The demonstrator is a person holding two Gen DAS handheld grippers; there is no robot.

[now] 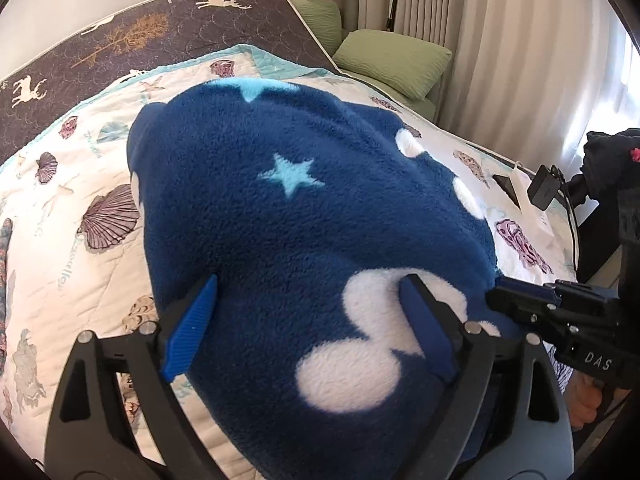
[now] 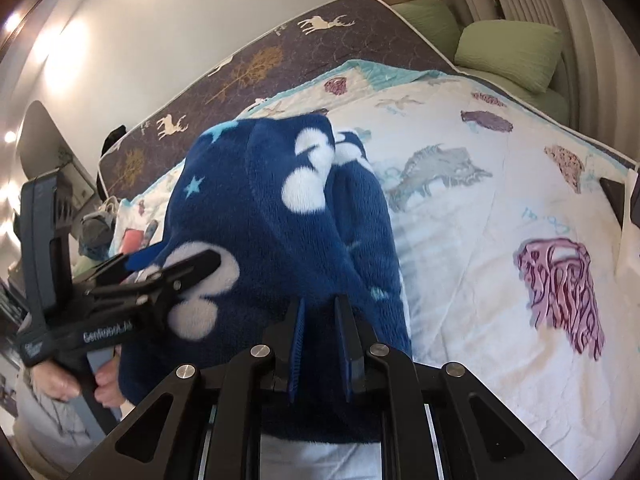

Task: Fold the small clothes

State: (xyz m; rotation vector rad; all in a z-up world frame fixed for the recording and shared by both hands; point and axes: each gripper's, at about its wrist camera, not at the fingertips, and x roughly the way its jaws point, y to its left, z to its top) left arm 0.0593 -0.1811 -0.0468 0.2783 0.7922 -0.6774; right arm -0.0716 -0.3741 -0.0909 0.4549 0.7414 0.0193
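While the dark blue fleece garment with white blobs and pale blue stars (image 1: 312,240) fills the middle of the left wrist view, the left hand-held gripper (image 1: 308,324) sits spread wide, its blue pads pressing the fleece from either side. At the lower centre of the right wrist view, the right hand-held gripper (image 2: 320,344) pinches a fold of it. Beneath lies the white seashell-print quilt (image 2: 500,260) on the bed.

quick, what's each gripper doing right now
Left gripper: open, fingers spread over the blue fleece garment.
Right gripper: shut on the blue fleece garment.
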